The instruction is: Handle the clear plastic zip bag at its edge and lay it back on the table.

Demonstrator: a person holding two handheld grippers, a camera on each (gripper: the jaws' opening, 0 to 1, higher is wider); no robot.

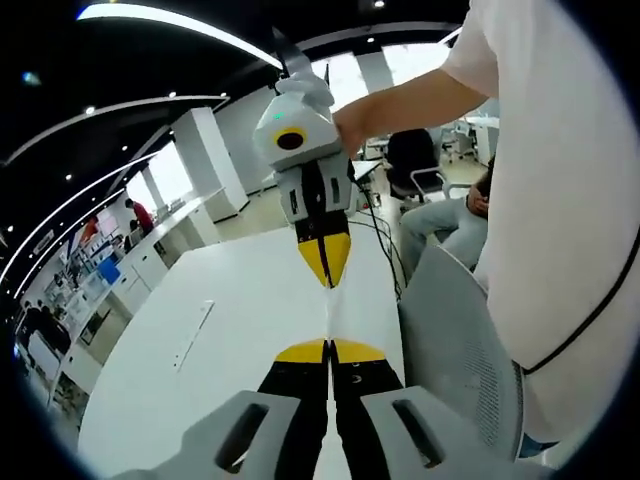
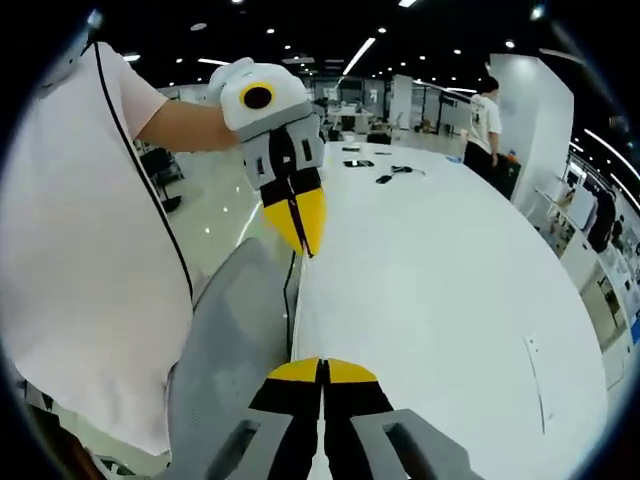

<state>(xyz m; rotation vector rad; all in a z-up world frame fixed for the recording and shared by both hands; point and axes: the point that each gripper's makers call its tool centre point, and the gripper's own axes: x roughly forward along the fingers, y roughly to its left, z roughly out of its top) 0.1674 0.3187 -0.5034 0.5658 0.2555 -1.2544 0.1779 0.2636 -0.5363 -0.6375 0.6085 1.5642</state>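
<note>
The clear zip bag (image 1: 328, 312) hangs edge-on between the two grippers, above the white table (image 1: 230, 320). It shows only as a thin pale line. My left gripper (image 1: 328, 345) rises from the bottom of the left gripper view, yellow tips shut on the bag's near edge. Facing it tip to tip is my right gripper (image 1: 327, 270), held by a hand and shut on the far edge. In the right gripper view my right gripper (image 2: 322, 365) is shut at the bottom, and my left gripper (image 2: 303, 240) points down at it from above.
A grey mesh chair (image 1: 460, 350) (image 2: 230, 350) stands against the table's edge beside the person in a white shirt (image 1: 560, 200) (image 2: 80, 250). Small dark items (image 2: 390, 175) lie at the table's far end. Someone sits behind (image 1: 450, 215), and another person stands (image 2: 487, 115).
</note>
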